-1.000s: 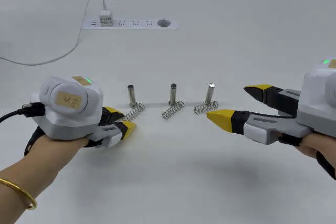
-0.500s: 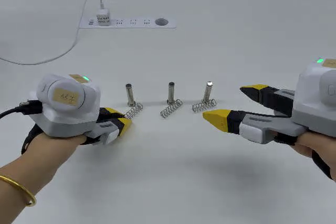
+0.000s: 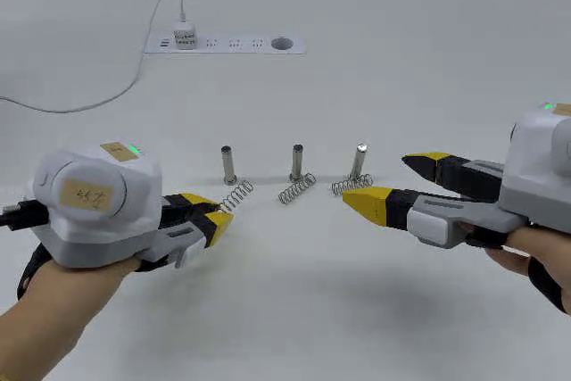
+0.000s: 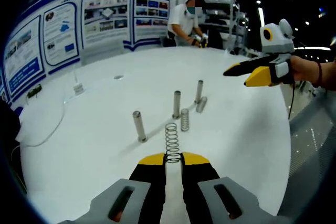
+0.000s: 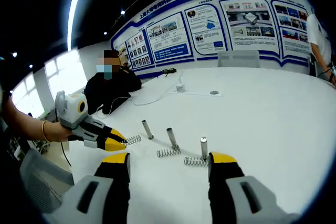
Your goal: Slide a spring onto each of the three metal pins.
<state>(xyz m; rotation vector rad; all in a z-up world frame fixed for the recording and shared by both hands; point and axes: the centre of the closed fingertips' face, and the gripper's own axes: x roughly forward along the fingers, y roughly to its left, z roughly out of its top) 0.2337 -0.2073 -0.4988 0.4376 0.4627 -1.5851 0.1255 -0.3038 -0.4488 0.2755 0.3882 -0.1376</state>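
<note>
Three upright metal pins (image 3: 227,165) (image 3: 296,162) (image 3: 359,161) stand in a row on the white table (image 3: 294,310). A spring lies at the foot of each: left spring (image 3: 236,194), middle spring (image 3: 296,188), right spring (image 3: 351,186). My left gripper (image 3: 211,210) sits at the left spring's near end. In the left gripper view its jaws are pinched on that spring (image 4: 172,140). My right gripper (image 3: 391,181) hovers open just right of the right spring and its pin. In the right gripper view that spring (image 5: 195,161) lies between the spread fingers.
A white power strip (image 3: 227,44) with a plugged-in charger and a cable (image 3: 116,91) lies at the back of the table. One person (image 5: 113,85) sits and another (image 4: 184,19) stands at the table's far sides. Wall posters hang behind them.
My left jaws have narrowed onto the near end of the left spring. The right gripper has stayed open and edged slightly toward the right spring. The head camera has shifted a little.
</note>
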